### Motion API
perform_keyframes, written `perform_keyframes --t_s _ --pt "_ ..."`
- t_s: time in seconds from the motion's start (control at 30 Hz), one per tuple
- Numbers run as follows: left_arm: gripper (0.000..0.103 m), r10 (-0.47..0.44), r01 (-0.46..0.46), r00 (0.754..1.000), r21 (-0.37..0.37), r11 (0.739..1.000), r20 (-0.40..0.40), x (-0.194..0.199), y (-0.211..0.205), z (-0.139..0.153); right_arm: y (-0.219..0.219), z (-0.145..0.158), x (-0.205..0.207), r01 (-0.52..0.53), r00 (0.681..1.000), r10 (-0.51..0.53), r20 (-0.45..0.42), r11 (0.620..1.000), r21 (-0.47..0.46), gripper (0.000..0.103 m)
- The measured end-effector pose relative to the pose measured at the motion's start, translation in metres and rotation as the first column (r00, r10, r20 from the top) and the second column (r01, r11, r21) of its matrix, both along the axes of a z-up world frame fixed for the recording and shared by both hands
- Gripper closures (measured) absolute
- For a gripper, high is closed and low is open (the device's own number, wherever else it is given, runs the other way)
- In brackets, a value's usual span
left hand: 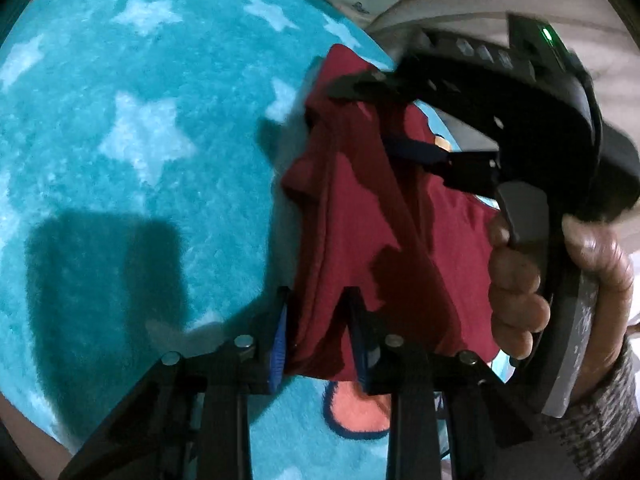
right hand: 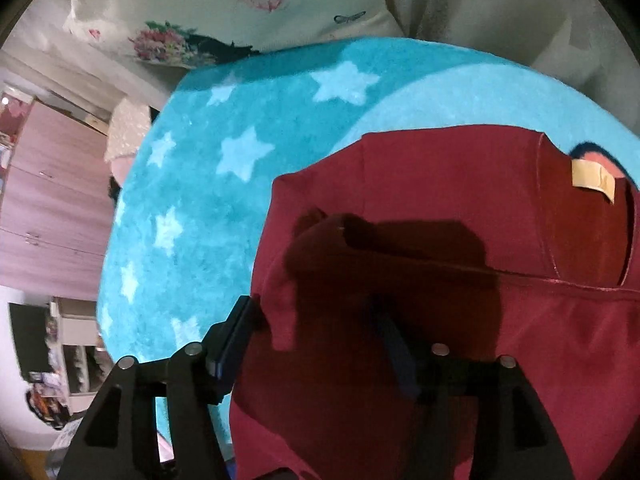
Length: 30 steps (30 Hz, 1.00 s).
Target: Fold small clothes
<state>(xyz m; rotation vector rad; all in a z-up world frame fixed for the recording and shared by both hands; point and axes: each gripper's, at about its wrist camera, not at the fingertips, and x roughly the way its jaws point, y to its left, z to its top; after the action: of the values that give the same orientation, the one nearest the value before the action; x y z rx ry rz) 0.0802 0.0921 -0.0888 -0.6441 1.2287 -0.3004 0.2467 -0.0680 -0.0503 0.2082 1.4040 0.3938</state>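
Fluffy teal rug (left hand: 132,128) with pale stars lies under my tongs. Left tongs (left hand: 320,320) pinch the maroon shirt's (left hand: 360,240) bunched fold; only the right view shows its tan label (right hand: 592,180). Right tongs (right hand: 316,332) gape over smooth cloth, gripping nothing.

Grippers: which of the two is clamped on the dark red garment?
The left gripper: its jaws pinch the dark red garment; the right gripper stands wide open.

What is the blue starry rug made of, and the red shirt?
The blue rug looks like soft, fluffy plush, probably synthetic: its surface is fuzzy pile with paler stars. The red shirt looks like matte knit cotton or similar: it drapes in soft folds, with a stitched neckline and a sewn-in label.
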Motion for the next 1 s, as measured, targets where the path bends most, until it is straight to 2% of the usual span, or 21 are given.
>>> perform_keyframes --t_s 0.1,0.13,0.2,0.23,0.33,0.4,0.43,0.5,0.57,0.67,0.87,1.0 --pt "0.077 -0.016 0.015 1.0 -0.026 1.0 -0.003 -0.003 0.003 0.0 0.022 -0.001 0.004 -0.015 1.0 0.015 -0.003 0.997 -0.07 0.019" --pt "0.077 -0.021 0.021 1.0 -0.039 0.999 -0.003 -0.004 0.005 0.001 0.03 -0.003 0.005 -0.034 0.999 0.035 0.006 0.994 -0.104 0.018" --pt "0.077 -0.025 0.025 1.0 -0.054 0.998 -0.004 -0.008 0.011 0.003 0.048 -0.007 -0.003 -0.102 0.993 0.113 0.038 0.967 -0.232 0.018" --pt "0.077 -0.023 0.023 1.0 -0.064 0.998 -0.008 -0.011 0.015 0.004 0.06 -0.011 -0.01 -0.139 0.984 0.167 0.061 0.936 -0.324 0.019" --pt "0.077 0.003 -0.004 1.0 -0.085 0.996 -0.009 -0.02 0.028 0.007 0.075 -0.014 -0.025 -0.14 0.966 0.223 0.132 0.877 -0.46 0.031" --pt "0.077 0.014 -0.014 1.0 -0.071 0.997 0.009 -0.025 0.031 0.012 0.071 -0.01 -0.032 -0.092 0.958 0.209 0.196 0.872 -0.48 0.057" --pt "0.077 0.02 -0.018 1.0 -0.069 0.997 0.018 -0.028 0.034 0.014 0.066 -0.009 -0.034 -0.079 0.958 0.199 0.208 0.877 -0.475 0.061" --pt "0.077 0.031 -0.029 0.999 -0.067 0.997 0.028 -0.032 0.034 0.017 0.045 0.0 -0.033 -0.048 0.966 0.14 0.219 0.924 -0.379 0.076" --pt "0.077 0.044 -0.042 0.999 -0.061 0.997 0.031 -0.037 0.034 0.02 0.02 0.011 -0.031 -0.015 0.975 0.073 0.209 0.965 -0.263 0.078" --pt "0.077 0.065 -0.063 0.997 -0.04 0.997 0.043 -0.045 0.024 0.03 -0.007 0.026 -0.032 0.017 0.978 0.012 0.206 0.99 -0.138 0.079" --pt "0.077 0.11 -0.111 0.991 0.006 0.994 0.078 -0.075 -0.002 0.055 -0.052 0.059 -0.043 0.055 0.973 -0.072 0.22 0.995 0.083 0.08" --pt "0.077 0.129 -0.13 0.988 0.005 0.991 0.09 -0.089 -0.024 0.066 -0.118 0.075 -0.061 0.093 0.963 -0.132 0.235 0.981 0.172 0.081"
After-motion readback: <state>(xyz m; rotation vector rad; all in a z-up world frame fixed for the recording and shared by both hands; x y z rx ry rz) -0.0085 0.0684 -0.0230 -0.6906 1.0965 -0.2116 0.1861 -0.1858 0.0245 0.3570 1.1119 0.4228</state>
